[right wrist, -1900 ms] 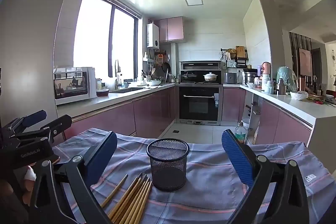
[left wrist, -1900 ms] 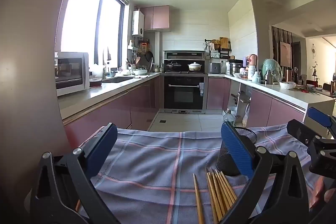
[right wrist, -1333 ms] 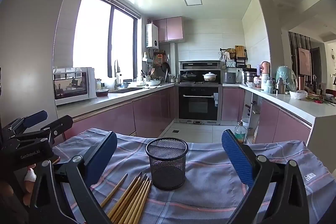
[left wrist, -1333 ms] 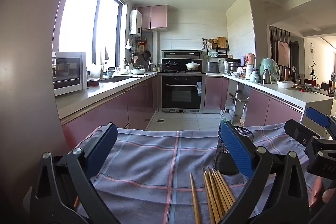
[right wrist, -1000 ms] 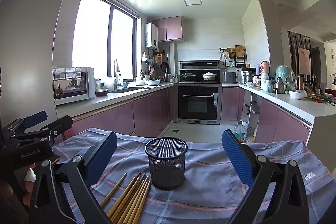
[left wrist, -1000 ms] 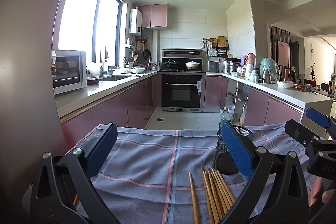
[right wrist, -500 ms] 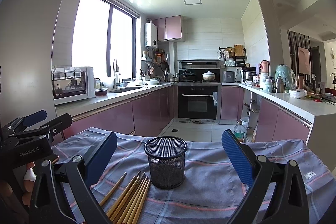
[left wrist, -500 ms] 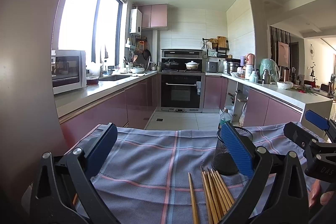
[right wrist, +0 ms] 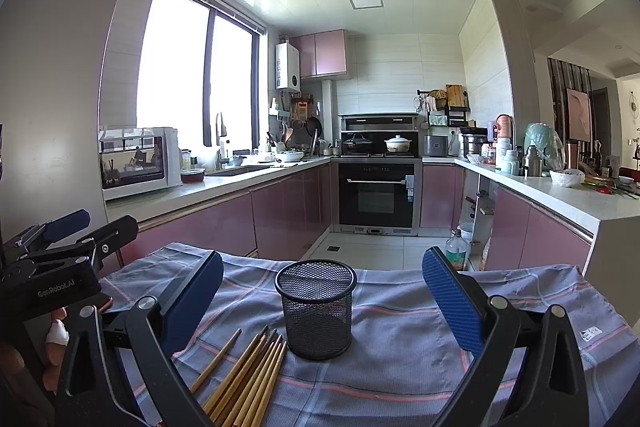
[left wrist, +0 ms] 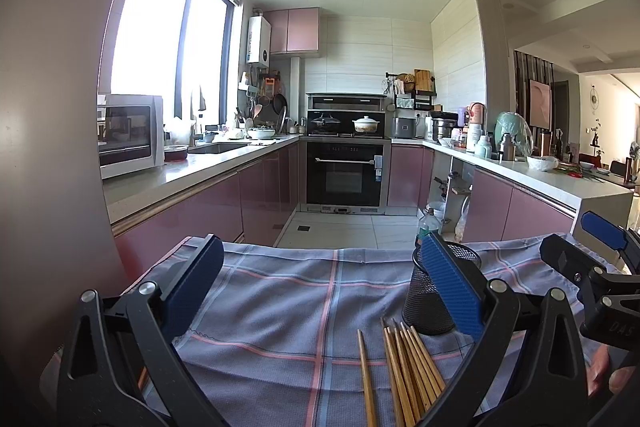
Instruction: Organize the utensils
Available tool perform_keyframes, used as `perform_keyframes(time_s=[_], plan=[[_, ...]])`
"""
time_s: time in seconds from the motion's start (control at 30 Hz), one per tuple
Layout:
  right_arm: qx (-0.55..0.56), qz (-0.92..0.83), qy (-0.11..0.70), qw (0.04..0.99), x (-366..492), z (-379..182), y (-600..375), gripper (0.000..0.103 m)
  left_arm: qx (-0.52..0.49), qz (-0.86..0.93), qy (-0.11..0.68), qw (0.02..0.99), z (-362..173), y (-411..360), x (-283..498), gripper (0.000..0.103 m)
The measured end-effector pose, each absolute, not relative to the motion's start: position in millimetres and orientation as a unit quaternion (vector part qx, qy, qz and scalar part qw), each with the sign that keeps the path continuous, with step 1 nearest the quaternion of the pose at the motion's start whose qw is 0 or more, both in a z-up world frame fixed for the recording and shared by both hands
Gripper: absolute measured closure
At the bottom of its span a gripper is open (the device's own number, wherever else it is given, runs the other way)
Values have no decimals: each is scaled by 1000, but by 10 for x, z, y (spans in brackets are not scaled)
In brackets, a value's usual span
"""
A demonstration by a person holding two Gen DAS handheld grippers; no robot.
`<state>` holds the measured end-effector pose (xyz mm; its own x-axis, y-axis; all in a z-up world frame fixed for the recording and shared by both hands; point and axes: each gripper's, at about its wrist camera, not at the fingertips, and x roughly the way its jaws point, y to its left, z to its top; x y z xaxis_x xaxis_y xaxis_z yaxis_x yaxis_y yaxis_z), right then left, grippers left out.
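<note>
A black mesh cup point(right wrist: 316, 311) stands upright on a plaid cloth point(right wrist: 400, 339), empty as far as I see. Several wooden chopsticks point(right wrist: 248, 383) lie bundled on the cloth just left of it, one a little apart. In the left wrist view the cup point(left wrist: 424, 303) is partly behind my right finger and the chopsticks point(left wrist: 404, 367) lie in front of it. My left gripper point(left wrist: 320, 291) is open and empty above the cloth. My right gripper point(right wrist: 320, 303) is open and empty, the cup between its fingers farther ahead. Each gripper shows at the other view's edge.
The cloth-covered table ends at a far edge point(left wrist: 320, 247) with kitchen floor beyond. Pink cabinets and counters run along both sides, an oven point(right wrist: 376, 195) at the back. A small white label point(right wrist: 591, 334) is on the cloth's right side.
Both views have drifted very slightly; the cup and chopsticks sit a touch lower and closer in the right wrist view. Nothing was gripped or moved.
</note>
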<state>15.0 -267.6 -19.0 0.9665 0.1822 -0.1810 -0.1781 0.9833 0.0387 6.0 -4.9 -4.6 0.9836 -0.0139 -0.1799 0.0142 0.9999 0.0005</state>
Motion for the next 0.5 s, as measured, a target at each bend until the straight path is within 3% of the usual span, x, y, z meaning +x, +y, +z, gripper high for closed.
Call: perform_keyframes(time_s=[0.5], plan=[[12,90,92,992,149,-182,-2680,7,0,-6,91,996,-43,-42,62,6]])
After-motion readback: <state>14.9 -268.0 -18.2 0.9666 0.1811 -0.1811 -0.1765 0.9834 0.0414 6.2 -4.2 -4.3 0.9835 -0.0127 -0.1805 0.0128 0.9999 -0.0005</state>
